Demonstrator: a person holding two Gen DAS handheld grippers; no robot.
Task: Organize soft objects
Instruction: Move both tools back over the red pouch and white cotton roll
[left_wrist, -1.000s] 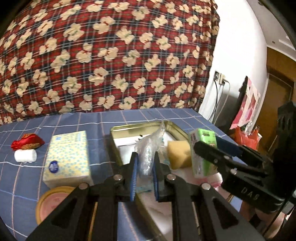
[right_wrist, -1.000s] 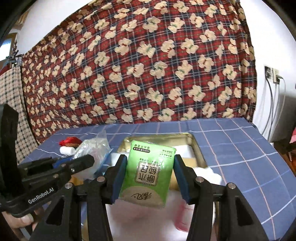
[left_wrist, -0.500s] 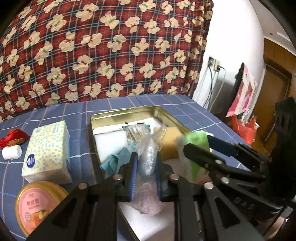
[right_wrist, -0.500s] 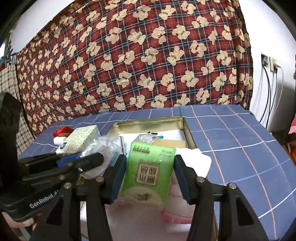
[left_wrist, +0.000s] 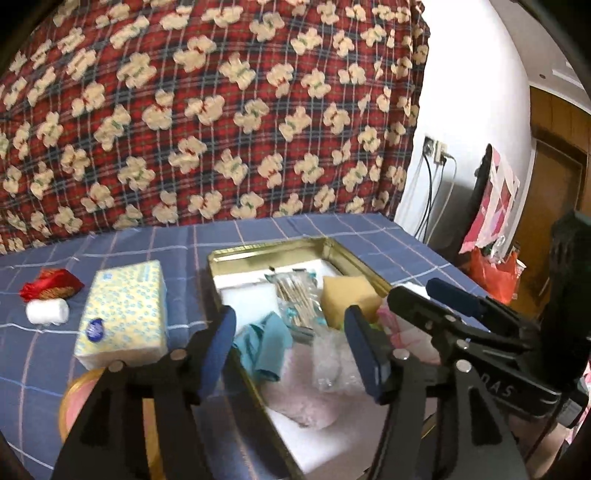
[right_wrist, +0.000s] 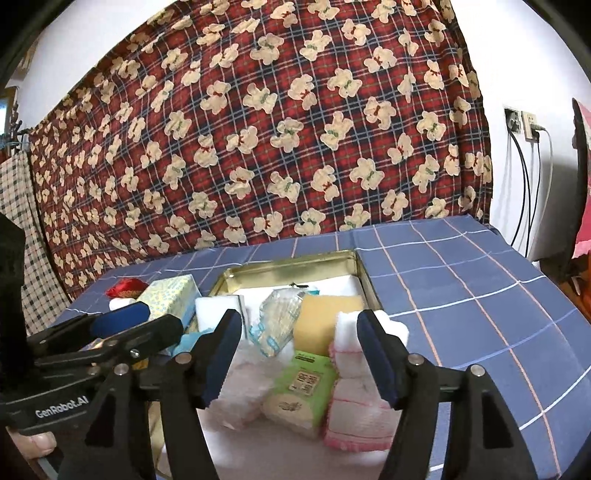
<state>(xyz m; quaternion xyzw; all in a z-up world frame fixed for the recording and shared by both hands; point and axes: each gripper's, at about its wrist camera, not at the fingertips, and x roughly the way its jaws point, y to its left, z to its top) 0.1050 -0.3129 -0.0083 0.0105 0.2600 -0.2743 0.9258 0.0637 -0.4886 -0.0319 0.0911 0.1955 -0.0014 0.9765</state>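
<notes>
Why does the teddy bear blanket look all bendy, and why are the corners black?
In both wrist views the fisheye lens bends straight things, so the teddy bear blanket bulges and the corners go black. In the left wrist view, the left gripper up close looks a bit soft, and the gold tin shines with glare. In the right wrist view, the right gripper looks huge.
</notes>
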